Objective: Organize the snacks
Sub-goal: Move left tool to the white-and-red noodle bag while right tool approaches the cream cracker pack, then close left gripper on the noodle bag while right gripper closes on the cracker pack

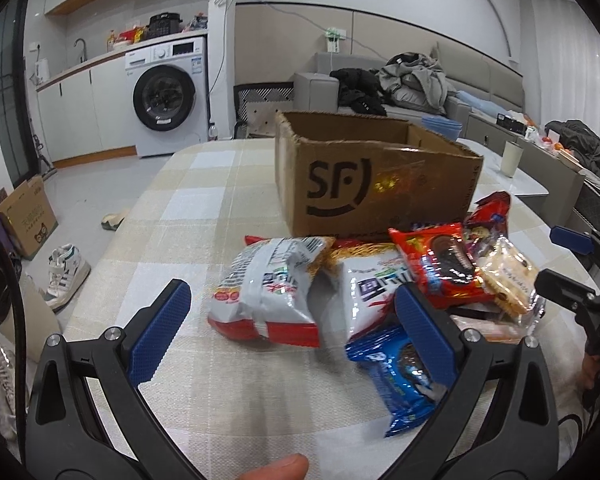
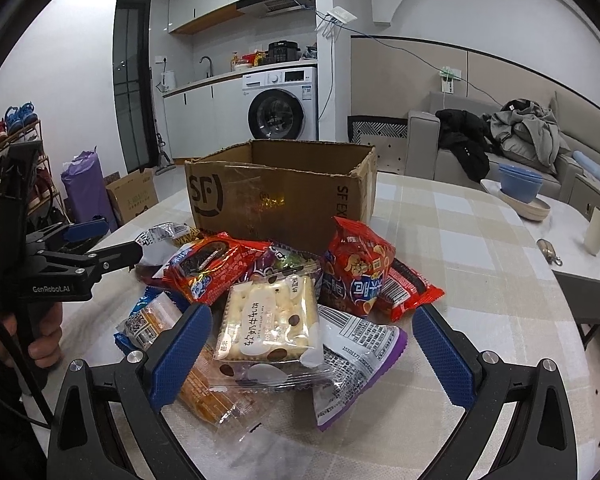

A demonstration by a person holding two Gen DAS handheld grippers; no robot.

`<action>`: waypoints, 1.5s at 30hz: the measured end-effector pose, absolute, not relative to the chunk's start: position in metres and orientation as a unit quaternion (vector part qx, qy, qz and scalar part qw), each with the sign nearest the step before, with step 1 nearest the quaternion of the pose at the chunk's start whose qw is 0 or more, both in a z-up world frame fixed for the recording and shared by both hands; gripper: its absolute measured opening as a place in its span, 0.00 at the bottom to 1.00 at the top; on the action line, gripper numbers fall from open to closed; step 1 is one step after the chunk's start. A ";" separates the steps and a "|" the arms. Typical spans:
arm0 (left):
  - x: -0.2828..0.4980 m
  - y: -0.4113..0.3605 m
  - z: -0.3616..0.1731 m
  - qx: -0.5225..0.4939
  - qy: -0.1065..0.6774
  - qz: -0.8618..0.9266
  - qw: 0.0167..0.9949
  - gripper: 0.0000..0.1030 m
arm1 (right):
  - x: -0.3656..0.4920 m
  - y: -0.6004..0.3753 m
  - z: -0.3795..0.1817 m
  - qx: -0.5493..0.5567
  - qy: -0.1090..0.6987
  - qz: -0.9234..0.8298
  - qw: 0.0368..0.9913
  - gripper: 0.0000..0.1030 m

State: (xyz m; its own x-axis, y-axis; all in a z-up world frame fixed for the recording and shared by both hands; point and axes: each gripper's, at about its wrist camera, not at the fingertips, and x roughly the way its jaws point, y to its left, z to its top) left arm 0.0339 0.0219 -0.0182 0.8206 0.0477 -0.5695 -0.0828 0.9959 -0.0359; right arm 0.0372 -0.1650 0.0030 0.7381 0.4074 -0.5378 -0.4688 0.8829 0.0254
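Several snack packs (image 2: pixel 268 320) lie heaped on the table (image 2: pixel 480 280) just before the open box (image 2: pixel 276 196). Both claws, left (image 1: pixel 292 328) and right (image 2: pixel 312 360), stand apart, empty. The packs look light, crinkly and slippery; the cracker pack (image 2: pixel 266 322) seems fragile, so pinch a sealed edge. Clear cloth lies right of the heap; the table edge is near.

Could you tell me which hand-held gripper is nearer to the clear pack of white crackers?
Right. The right hand-held gripper is open with the cracker pack between its fingers; the left hand-held gripper is open over the white bags, with the pack off to its right.
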 end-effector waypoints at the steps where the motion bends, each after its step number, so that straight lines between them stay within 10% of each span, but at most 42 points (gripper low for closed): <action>1: 0.036 0.024 -0.020 -0.030 0.302 0.038 0.952 0.99 | 0.039 -0.163 0.002 -0.053 0.279 0.240 0.928 1.00; 22: 0.071 0.057 -0.043 -0.076 0.371 0.022 0.925 0.96 | 0.049 -0.140 -0.008 -0.068 0.325 0.279 0.901 0.79; 45: 0.116 0.069 -0.065 -0.104 0.410 0.021 0.906 0.68 | 0.054 -0.132 -0.013 -0.087 0.340 0.266 0.898 0.76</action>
State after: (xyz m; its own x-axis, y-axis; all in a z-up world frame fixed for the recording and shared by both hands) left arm 0.1163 0.0695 -0.0651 0.6624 -0.0474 -0.7477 -0.1230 0.9776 -0.1710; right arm 0.0537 -0.1324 -0.0134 0.6270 0.4184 -0.6571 -0.5363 0.8437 0.0255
